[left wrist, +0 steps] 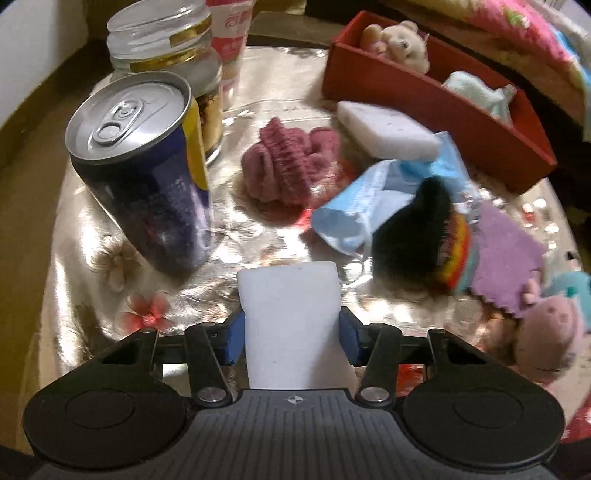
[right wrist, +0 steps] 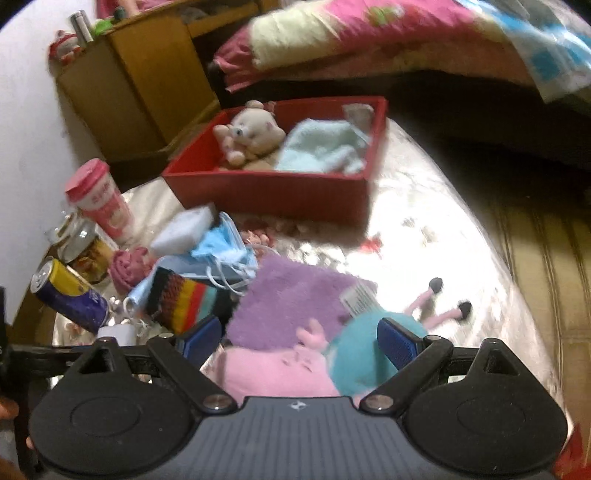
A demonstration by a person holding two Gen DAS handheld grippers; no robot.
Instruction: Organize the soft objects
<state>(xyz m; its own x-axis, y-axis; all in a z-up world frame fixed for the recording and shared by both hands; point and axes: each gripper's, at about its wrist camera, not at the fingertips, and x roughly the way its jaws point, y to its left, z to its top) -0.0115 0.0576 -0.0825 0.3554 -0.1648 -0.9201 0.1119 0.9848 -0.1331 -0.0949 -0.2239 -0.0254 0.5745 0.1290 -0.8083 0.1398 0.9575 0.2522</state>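
Note:
My left gripper [left wrist: 291,325] is shut on a white sponge block [left wrist: 288,291], its blue pads pressing both sides just above the shiny tablecloth. My right gripper [right wrist: 299,339] stands open over a pink pig plush [right wrist: 277,373] in a teal dress, one pad on either side and not touching it. The plush lies partly on a purple cloth [right wrist: 288,299]. A red box [right wrist: 266,192] at the back holds a cream teddy bear [right wrist: 255,129] and a pale blue cloth [right wrist: 325,147]. Between the grippers and the box lie a second white sponge [left wrist: 384,129], a maroon knit sock [left wrist: 288,166], blue face masks [left wrist: 354,206] and a black rainbow-striped sock [left wrist: 417,229].
A blue and yellow drink can [left wrist: 147,177], a glass jar [left wrist: 166,48] and a pink cup [right wrist: 99,199] stand at the table's left. The round table's edge [right wrist: 517,295] drops off at the right. A cardboard box [right wrist: 140,74] and pink bedding [right wrist: 369,29] lie beyond.

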